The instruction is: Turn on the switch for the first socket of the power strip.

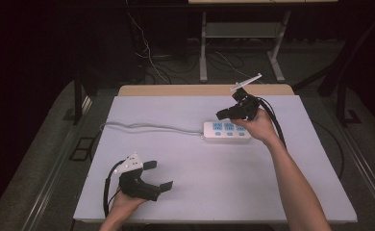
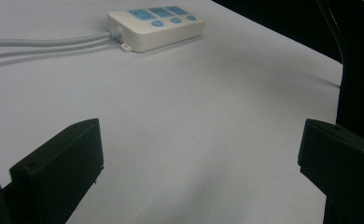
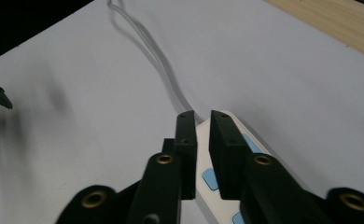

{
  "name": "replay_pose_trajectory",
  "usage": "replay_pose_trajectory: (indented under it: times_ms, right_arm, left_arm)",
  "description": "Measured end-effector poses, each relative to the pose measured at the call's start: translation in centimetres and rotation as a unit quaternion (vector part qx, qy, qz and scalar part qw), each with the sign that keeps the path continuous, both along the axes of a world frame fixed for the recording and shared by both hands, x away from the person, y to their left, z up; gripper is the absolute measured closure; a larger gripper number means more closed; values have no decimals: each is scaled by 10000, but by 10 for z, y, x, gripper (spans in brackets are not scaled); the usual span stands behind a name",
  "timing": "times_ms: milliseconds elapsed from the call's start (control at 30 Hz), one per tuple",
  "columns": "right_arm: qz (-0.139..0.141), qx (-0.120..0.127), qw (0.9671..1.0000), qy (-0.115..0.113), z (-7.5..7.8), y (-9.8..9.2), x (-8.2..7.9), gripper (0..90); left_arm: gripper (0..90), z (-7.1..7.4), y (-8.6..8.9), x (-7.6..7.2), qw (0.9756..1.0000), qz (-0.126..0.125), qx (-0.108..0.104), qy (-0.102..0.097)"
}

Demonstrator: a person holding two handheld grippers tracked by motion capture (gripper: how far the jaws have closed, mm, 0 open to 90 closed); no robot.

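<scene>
One power strip (image 1: 227, 131), three sockets, three switches.

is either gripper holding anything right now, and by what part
Nothing is held. The right gripper hangs nearly shut above the power strip, nothing between its jaws. The left gripper is open over the bare table.

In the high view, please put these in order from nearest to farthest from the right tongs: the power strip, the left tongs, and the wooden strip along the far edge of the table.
1. The power strip, directly beneath the right tongs, mid-table.
2. The wooden strip, beyond them along the far edge.
3. The left tongs, at the near left corner area.
</scene>
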State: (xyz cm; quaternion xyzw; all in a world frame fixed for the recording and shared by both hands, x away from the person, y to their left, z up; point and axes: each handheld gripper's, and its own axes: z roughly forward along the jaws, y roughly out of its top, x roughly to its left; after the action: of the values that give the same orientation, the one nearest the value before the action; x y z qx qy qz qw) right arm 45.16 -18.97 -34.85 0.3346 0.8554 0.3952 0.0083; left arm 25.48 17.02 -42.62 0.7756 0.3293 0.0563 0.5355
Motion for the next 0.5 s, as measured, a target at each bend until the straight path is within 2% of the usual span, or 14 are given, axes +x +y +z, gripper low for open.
replay_pose_trajectory:
  times_ms: [167, 500]
  right_arm:
    - [94, -87, 9999, 64, -7, 1, 4, 893]
    - [182, -276, 9992, 212, -21, 5, 10, 893]
  left_arm:
    - [0, 0, 0, 0, 10000, -6, 6, 8]
    - [0, 0, 1, 0, 10000, 2, 6, 7]
